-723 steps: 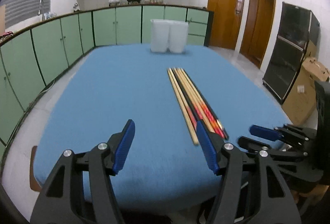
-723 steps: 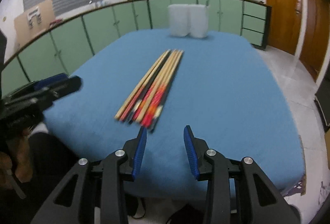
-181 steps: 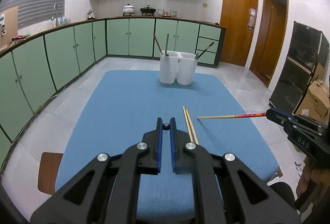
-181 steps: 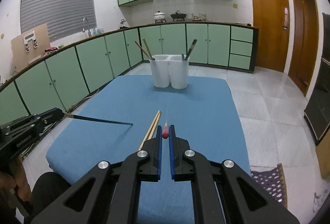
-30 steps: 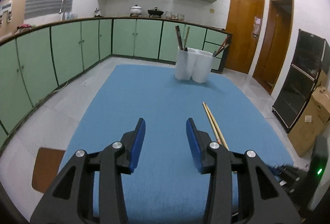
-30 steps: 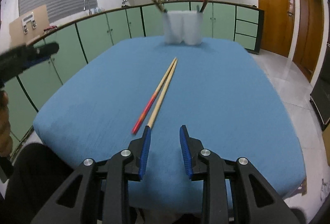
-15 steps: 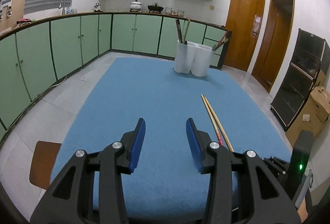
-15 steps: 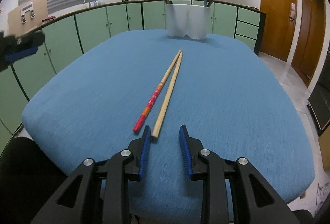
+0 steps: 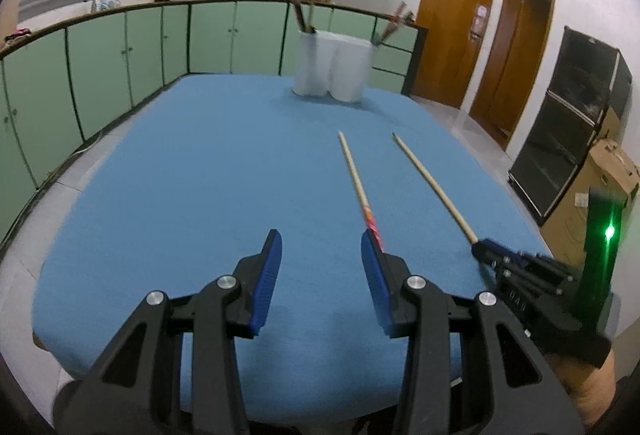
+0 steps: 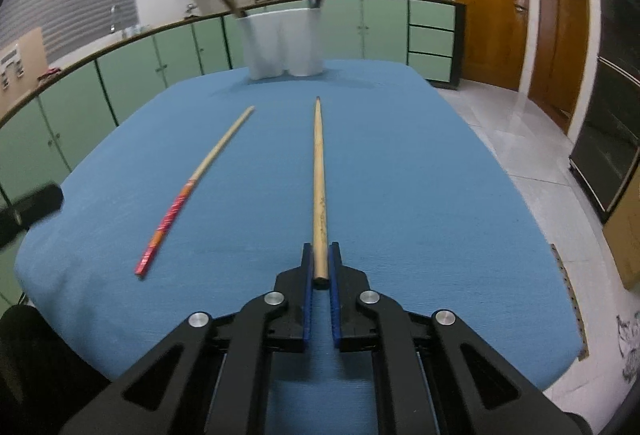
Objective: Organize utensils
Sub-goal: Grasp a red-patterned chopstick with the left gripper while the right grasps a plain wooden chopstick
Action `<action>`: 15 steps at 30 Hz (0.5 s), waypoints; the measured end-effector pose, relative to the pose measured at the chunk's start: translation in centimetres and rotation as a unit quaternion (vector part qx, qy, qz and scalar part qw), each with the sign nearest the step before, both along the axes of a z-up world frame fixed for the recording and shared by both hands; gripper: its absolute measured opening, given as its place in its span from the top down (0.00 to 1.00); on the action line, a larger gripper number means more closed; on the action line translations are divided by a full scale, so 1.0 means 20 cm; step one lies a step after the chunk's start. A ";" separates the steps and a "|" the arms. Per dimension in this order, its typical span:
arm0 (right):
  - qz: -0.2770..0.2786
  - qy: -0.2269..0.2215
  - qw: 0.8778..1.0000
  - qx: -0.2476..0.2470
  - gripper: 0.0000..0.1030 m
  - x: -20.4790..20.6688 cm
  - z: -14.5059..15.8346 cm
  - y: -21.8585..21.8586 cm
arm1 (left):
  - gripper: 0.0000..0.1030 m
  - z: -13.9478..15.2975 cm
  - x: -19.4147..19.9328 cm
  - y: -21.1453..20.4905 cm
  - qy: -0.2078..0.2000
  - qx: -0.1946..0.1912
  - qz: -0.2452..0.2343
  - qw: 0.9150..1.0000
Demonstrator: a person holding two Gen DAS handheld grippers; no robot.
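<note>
My right gripper [image 10: 319, 265] is shut on the butt end of a plain wooden chopstick [image 10: 319, 171], which points ahead toward the holder; it also shows in the left wrist view [image 9: 432, 181]. A red-handled chopstick [image 10: 192, 183] lies on the blue table to its left, also seen in the left wrist view [image 9: 358, 185]. My left gripper [image 9: 322, 267] is open and empty, its right finger just behind that chopstick's red end. The white twin-cup holder [image 9: 332, 65] stands at the far edge with several chopsticks in it, also in the right wrist view [image 10: 284, 45].
The blue table [image 9: 192, 171] sits in a kitchen with green cabinets [image 9: 132, 47] behind and left. Wooden doors [image 9: 452, 35], a black cabinet [image 9: 572, 131] and a cardboard box [image 9: 596, 187] stand at the right.
My right gripper has shut on the plain chopstick and drawn it apart from the red-handled one. My left gripper has moved forward and lower toward the red end.
</note>
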State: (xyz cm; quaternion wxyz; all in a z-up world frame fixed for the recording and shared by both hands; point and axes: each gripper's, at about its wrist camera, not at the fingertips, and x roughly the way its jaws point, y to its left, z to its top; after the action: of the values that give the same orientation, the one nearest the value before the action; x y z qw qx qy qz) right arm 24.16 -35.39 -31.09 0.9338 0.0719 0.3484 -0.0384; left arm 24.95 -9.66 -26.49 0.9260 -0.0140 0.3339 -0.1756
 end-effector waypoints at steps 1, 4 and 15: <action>0.001 0.000 1.000 0.002 0.93 0.00 0.00 -0.01 | 0.61 -0.02 0.00 -0.03 0.002 0.003 -0.006 1.000; 0.004 0.000 1.000 0.001 0.93 0.00 0.00 -0.04 | 0.61 -0.08 -0.01 -0.12 0.008 0.013 -0.018 1.000; 0.025 -0.005 1.000 0.000 0.90 -0.01 -0.01 -0.06 | 0.61 -0.20 0.01 -0.27 0.015 0.038 -0.019 0.999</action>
State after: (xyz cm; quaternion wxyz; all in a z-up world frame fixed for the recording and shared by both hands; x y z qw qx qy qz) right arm 23.93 -36.52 -31.30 0.9362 0.0635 0.3455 -0.0141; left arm 25.15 -14.96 -30.42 0.9173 0.0252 0.3544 -0.1798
